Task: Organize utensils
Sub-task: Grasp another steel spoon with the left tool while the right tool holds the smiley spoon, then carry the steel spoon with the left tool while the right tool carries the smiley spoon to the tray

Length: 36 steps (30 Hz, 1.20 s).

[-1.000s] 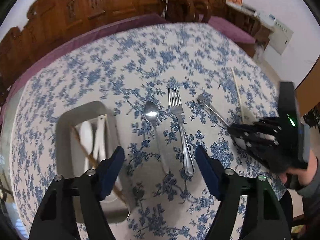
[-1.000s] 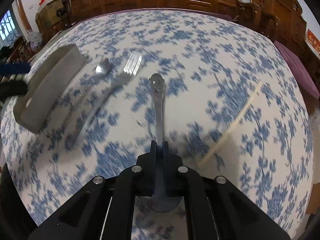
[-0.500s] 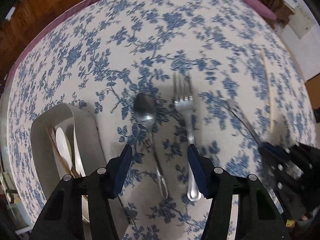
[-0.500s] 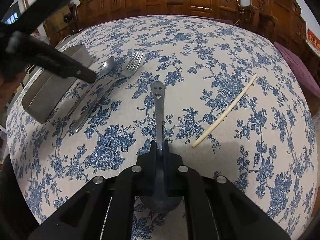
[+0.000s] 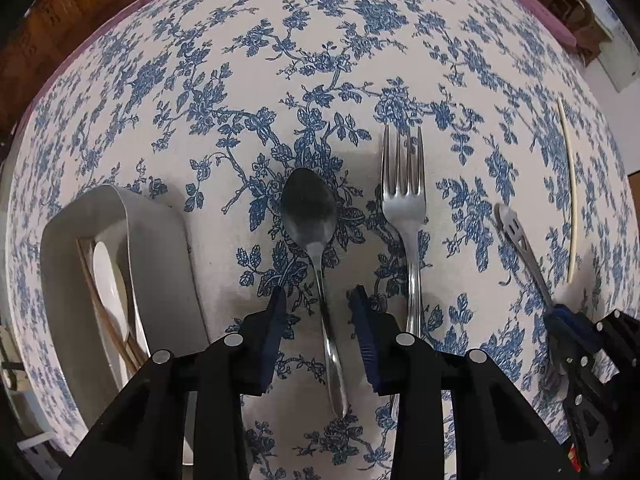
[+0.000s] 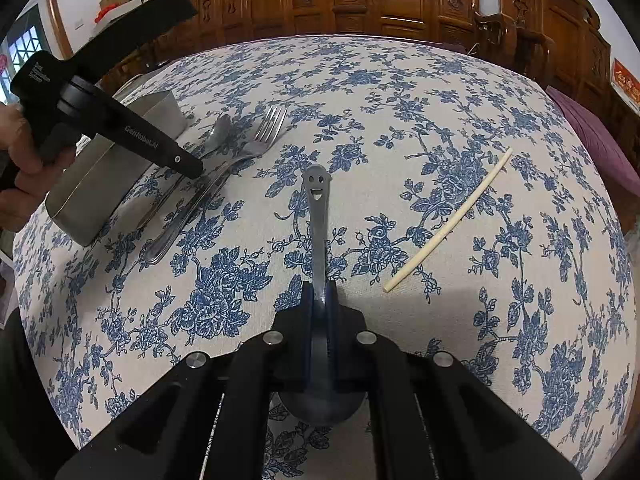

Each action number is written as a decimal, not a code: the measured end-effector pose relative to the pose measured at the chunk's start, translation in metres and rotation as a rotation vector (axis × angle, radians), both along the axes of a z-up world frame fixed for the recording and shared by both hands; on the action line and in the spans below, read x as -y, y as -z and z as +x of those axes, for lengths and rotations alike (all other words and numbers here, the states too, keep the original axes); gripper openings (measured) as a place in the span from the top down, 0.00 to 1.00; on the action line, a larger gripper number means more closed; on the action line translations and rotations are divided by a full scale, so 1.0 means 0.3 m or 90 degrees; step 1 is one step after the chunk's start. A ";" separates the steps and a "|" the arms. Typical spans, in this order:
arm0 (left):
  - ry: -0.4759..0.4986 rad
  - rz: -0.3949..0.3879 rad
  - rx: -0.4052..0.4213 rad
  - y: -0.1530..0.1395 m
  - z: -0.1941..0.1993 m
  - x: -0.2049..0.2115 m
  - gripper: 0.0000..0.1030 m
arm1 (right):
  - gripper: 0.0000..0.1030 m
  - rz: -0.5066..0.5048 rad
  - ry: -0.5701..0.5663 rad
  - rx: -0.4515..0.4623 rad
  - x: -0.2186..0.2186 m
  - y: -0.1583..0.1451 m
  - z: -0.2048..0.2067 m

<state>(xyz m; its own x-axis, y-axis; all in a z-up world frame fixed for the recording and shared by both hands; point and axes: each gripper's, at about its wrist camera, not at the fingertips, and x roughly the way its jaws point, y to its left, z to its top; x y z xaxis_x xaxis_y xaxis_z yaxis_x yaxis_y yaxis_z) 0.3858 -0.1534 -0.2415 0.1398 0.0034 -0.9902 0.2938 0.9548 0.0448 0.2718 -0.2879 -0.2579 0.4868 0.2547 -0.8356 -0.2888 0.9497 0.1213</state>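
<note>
Setting: a round table under a blue-flowered cloth (image 5: 320,40), carved wooden chairs behind it
Left gripper (image 5: 320,320): points straight down over the plain spoon (image 5: 310,216), jaws closing with its handle between the blue pads but not yet pinched, so it looks set to lift it
Right gripper (image 6: 320,300): clamped together on the smiley-face spoon (image 6: 317,188), handle end pointing away, held ready to carry
Metal tray (image 5: 160,260): just left of the plain spoon, already holding a white spoon and chopsticks, so likely where the utensils go
Fork (image 5: 402,196): lies flat, just right of the plain spoon, untouched
Loose chopstick (image 6: 448,220): lies alone, well apart on the right
</note>
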 end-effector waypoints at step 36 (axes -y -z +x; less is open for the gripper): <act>-0.013 -0.129 0.126 -0.232 -0.131 -0.113 0.99 | 0.93 -0.020 0.019 0.041 -0.114 -0.099 -0.004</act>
